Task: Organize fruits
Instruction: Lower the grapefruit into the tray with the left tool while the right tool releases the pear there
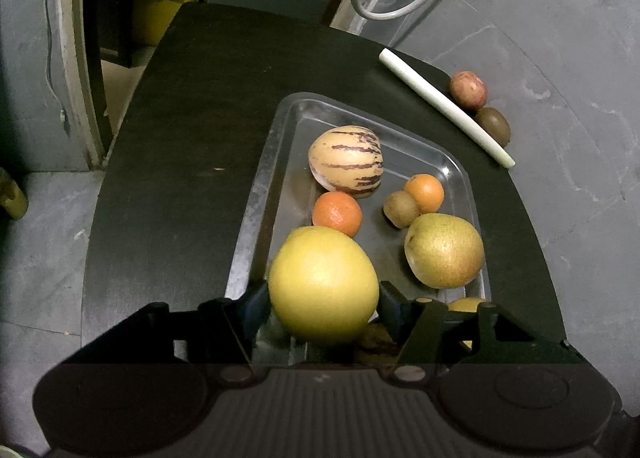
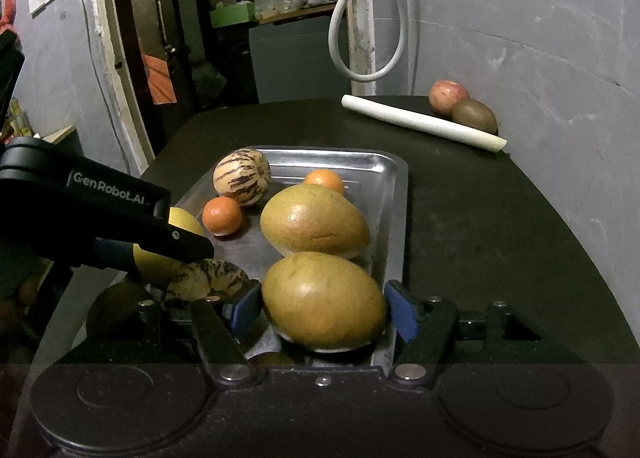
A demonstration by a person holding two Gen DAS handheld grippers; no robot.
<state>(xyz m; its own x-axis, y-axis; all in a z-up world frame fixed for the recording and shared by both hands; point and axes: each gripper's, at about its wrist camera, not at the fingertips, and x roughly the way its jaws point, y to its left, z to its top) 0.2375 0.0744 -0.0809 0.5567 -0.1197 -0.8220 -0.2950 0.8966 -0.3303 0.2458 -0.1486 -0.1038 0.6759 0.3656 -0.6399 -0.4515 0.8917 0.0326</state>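
A steel tray [image 1: 260, 186] on a black table holds a striped melon [image 1: 346, 160], two oranges [image 1: 337, 213] [image 1: 425, 192], a kiwi [image 1: 401, 208] and a brownish pear [image 1: 444, 250]. My left gripper [image 1: 323, 298] is shut on a large yellow fruit [image 1: 323, 282] over the tray's near end. My right gripper [image 2: 324, 308] is shut on a second brownish pear [image 2: 324, 300] at the tray's [image 2: 394, 194] near right corner. The left gripper's black arm [image 2: 100, 214] shows at left in the right wrist view, beside another striped melon [image 2: 208, 280].
A white tube [image 1: 444, 106] lies across the table's far right corner, with a reddish fruit [image 1: 468, 88] and a kiwi [image 1: 494, 126] behind it. A grey wall stands to the right. A doorway and shelves lie beyond the table's far edge.
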